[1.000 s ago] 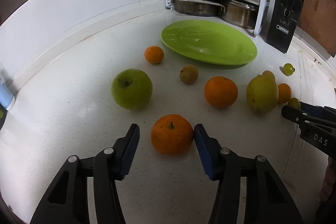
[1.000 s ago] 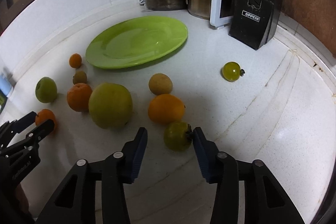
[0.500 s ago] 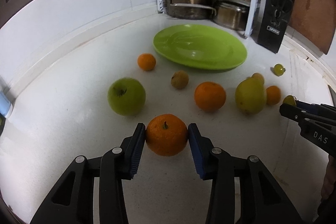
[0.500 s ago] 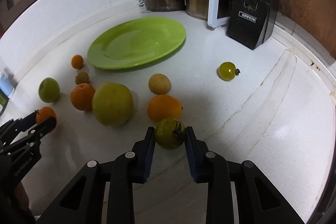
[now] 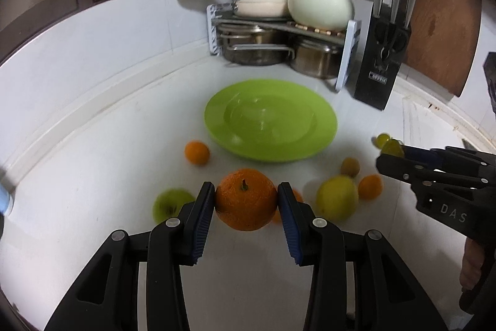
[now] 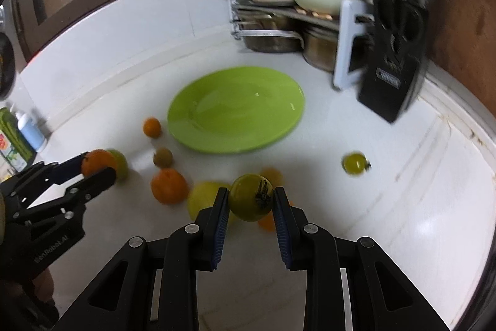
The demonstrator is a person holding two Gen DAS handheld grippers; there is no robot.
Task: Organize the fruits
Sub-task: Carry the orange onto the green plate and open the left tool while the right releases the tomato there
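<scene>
Both fruits had risen off the surface (image 5: 77,176): left claw (image 5: 246,203) clamped the orange (image 5: 245,200), right claw (image 6: 251,202) the green tomato (image 6: 251,197); level carry to the green plate (image 5: 270,120) seemed wise.

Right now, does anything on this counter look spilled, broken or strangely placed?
Nothing is spilled or broken. The green plate is bare while fruit lies loose on the counter beside it. The left gripper holds an orange, the right gripper a green tomato.
</scene>
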